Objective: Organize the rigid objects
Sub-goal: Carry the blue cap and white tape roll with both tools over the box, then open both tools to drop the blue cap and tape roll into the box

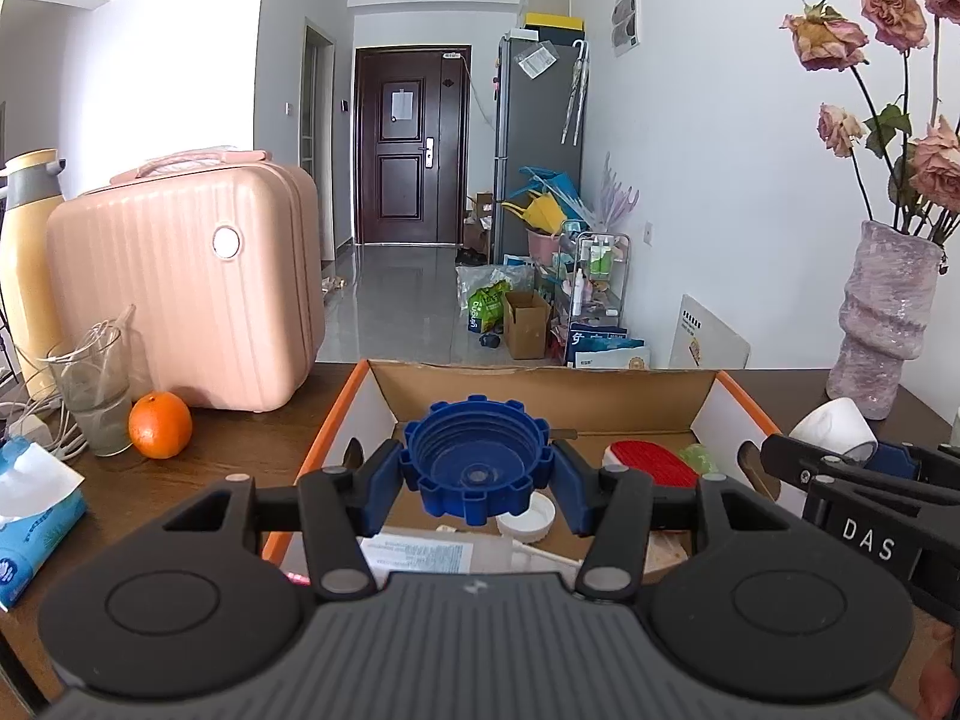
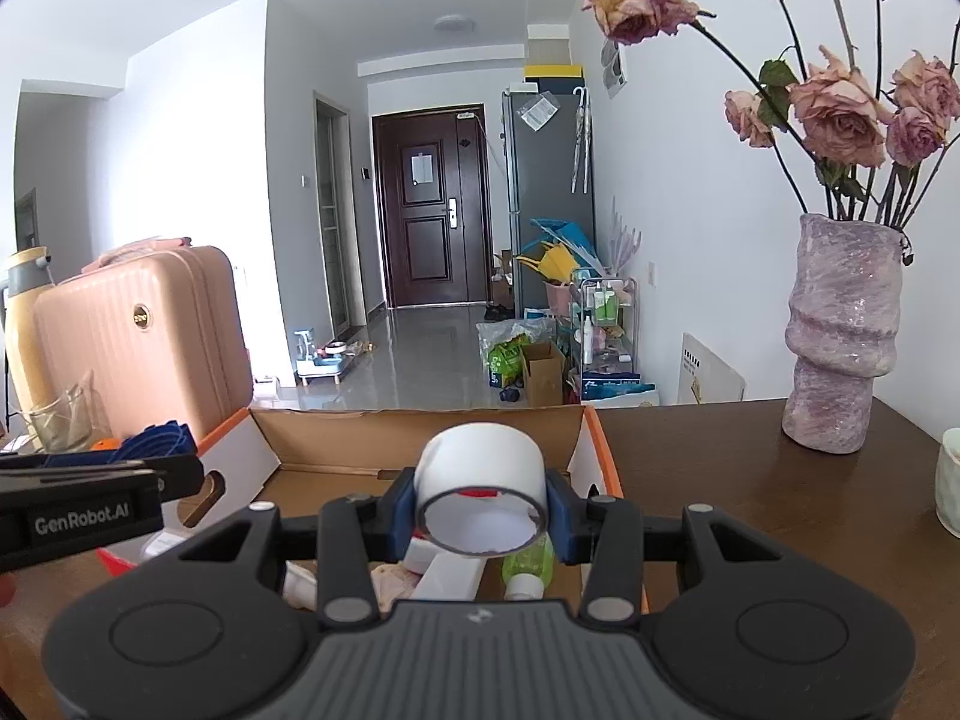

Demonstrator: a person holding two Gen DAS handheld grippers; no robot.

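Note:
My left gripper is shut on a big blue notched screw cap, held above the open cardboard box. My right gripper is shut on a white tape roll, its hollow facing the camera, over the right part of the same box. The left wrist view shows that roll at its right edge with the right gripper. The blue cap appears at the left of the right wrist view. Inside the box lie a red brush-like item, a white lid, a green bottle and white pieces.
On the brown table stand a pink suitcase, a yellow thermos, a glass, an orange and a tissue pack left of the box. A purple vase with dried roses stands at the right, a pale cup beyond it.

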